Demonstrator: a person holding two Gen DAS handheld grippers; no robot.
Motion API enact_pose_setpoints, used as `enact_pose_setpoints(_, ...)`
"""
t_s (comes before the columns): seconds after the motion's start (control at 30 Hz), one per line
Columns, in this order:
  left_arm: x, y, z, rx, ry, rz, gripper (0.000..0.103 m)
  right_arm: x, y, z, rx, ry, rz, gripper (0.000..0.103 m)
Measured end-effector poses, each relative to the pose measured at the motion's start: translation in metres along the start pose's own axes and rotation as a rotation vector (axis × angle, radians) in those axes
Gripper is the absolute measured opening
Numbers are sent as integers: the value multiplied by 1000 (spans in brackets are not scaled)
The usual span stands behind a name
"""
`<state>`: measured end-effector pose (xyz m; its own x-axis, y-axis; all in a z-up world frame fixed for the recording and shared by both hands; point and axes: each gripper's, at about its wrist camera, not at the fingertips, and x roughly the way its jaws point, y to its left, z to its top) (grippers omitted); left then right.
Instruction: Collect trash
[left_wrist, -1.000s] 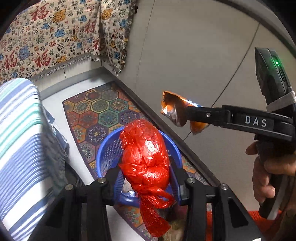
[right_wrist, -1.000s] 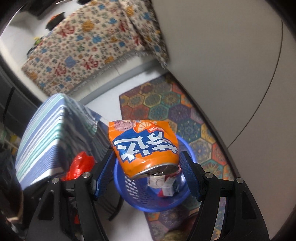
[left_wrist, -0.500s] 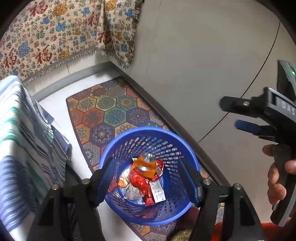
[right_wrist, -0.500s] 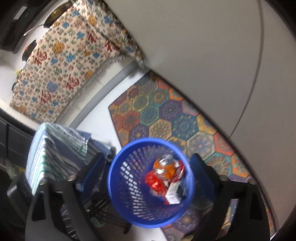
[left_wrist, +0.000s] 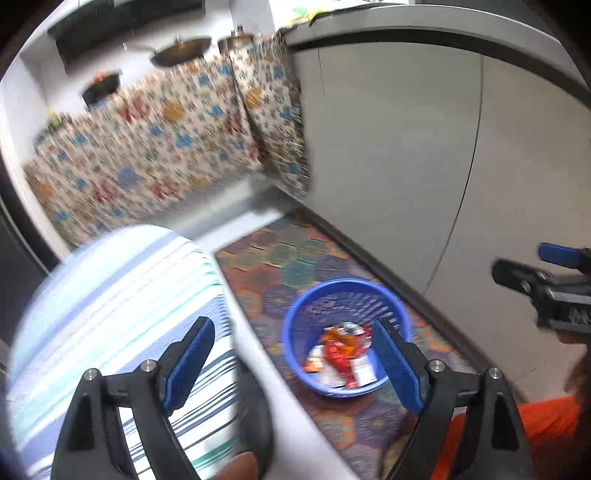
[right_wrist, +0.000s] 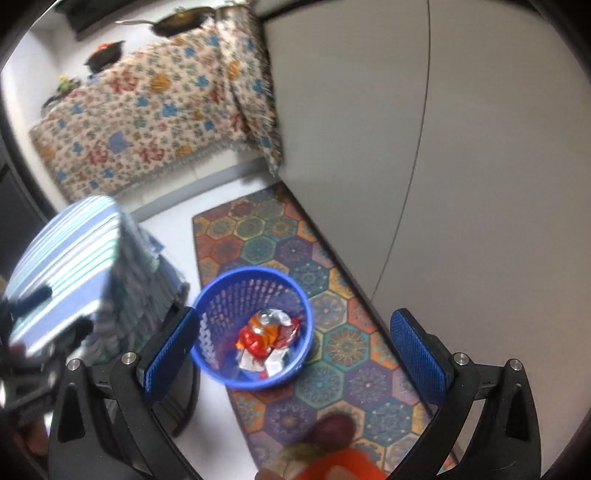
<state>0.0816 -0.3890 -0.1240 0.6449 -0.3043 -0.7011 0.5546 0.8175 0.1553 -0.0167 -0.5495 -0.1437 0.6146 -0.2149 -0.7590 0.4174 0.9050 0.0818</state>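
Wall: plain grey panels with thin vertical seams, meeting the floor at right.
Patterned cloth: floral, fringed; hangs down a counter front at the back; dark pans stand above it.
Floor: pale, partly bare.
Rug: multicoloured hexagons, laid along the wall base.
Striped cloth: blue, white and green; covers a raised piece left of the rug.
Basket: blue perforated plastic, upright on the rug.
Trash: red bag, crushed orange can and wrappers, inside the basket.
Left gripper: jaws wide apart, just been opening, nothing between them.
Right gripper: jaws fully spread, empty, above the basket.
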Motion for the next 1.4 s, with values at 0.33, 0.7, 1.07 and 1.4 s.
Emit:
enact_pose_setpoints(0.33,-54,7,-16,-76,67,-119,88,-74,24,-46,-1,-6,-28,103)
enact_pose_setpoints(0.7,-80,11,-27,-81,61,-155,88,-100,36,-59,-13,-7,-23,103)
enact_pose_setpoints(1.07,-88,17,-25,-104,56,-138,88,-111,46,-64,-29,-14,-16,103)
enact_pose_setpoints(1.4,-89,18,-24,-110,60,-137,88,-114,52,-64,-26,-14,-9,103)
